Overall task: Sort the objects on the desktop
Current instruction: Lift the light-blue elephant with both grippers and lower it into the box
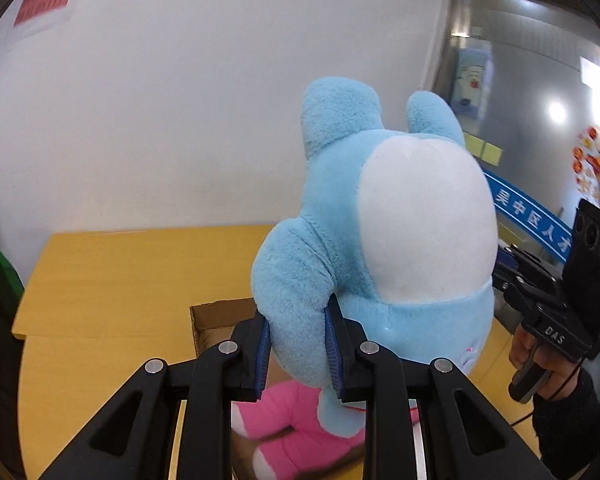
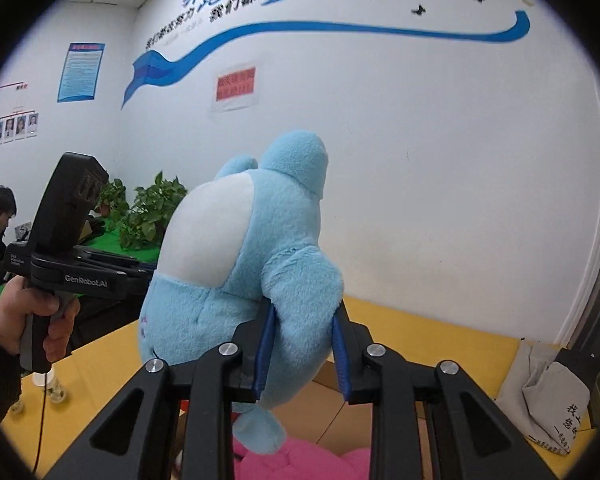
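Observation:
A light blue plush toy [image 1: 340,248] with a white belly hangs in the air above an open cardboard box [image 1: 216,316]. My left gripper [image 1: 298,354] is shut on one of its arms. My right gripper [image 2: 302,354] is shut on the other arm of the same plush toy [image 2: 236,264]. A pink plush toy [image 1: 296,432] lies in the box beneath it and also shows in the right wrist view [image 2: 300,464]. Each view shows the other hand-held gripper beside the toy.
The box stands on a yellow table [image 1: 112,276] against a white wall. A grey cloth bag [image 2: 548,396] lies at the table's right end. A small clear bottle [image 2: 54,390] stands at the left. Potted plants [image 2: 148,212] and a seated person are beyond the table.

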Action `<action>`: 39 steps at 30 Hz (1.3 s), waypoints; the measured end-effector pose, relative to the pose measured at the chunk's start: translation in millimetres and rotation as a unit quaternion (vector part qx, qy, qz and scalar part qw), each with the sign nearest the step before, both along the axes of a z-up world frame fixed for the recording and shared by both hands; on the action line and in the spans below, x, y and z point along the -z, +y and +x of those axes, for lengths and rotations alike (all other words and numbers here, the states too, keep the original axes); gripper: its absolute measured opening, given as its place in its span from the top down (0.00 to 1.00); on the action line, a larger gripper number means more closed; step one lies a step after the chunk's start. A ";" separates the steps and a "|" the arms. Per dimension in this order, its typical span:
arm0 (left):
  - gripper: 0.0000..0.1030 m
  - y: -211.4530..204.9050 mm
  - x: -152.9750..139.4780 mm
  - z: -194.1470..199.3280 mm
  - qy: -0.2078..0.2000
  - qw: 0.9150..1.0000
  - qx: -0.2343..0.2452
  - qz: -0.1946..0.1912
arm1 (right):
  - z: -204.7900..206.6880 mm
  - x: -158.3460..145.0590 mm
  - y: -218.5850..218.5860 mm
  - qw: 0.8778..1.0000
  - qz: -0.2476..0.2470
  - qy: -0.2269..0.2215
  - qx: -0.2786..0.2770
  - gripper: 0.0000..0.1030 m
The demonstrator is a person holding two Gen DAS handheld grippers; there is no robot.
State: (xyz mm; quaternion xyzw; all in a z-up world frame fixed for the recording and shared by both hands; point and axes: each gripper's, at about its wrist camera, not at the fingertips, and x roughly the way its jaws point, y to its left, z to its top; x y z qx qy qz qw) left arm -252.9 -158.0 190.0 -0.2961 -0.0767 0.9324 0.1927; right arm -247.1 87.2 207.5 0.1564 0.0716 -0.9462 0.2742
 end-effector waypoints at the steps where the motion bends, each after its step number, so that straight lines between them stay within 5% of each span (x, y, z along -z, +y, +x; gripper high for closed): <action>1: 0.76 -2.1 7.8 -17.8 -0.011 1.000 -0.003 0.001 | -13.7 7.2 -2.8 1.000 0.002 -0.008 0.002 0.76; 8: 0.76 -11.5 99.2 -113.3 -0.109 0.994 -0.027 -0.009 | -114.9 93.1 -10.0 0.993 0.011 -0.120 -0.005 0.76; 16: 0.77 -28.8 182.5 -176.3 -0.198 0.976 -0.066 -0.055 | -189.0 192.2 -42.2 0.956 0.028 -0.292 -0.009 0.76; 22: 0.77 -34.9 197.0 -188.2 -0.211 0.972 -0.069 -0.073 | -198.8 234.1 -59.2 0.928 0.059 -0.367 -0.006 0.76; 29: 0.76 -8.8 193.5 -171.7 -0.207 0.969 -0.059 -0.118 | -183.1 232.0 -52.7 0.927 0.069 -0.368 -0.006 0.76; 35: 0.76 10.0 194.8 -155.1 -0.222 0.964 -0.042 -0.140 | -191.2 240.5 -78.0 0.908 0.117 -0.403 -0.023 0.72; 39: 0.75 5.8 196.1 -151.8 -0.231 0.960 -0.035 -0.154 | -189.7 240.5 -82.8 0.913 0.112 -0.393 -0.021 0.64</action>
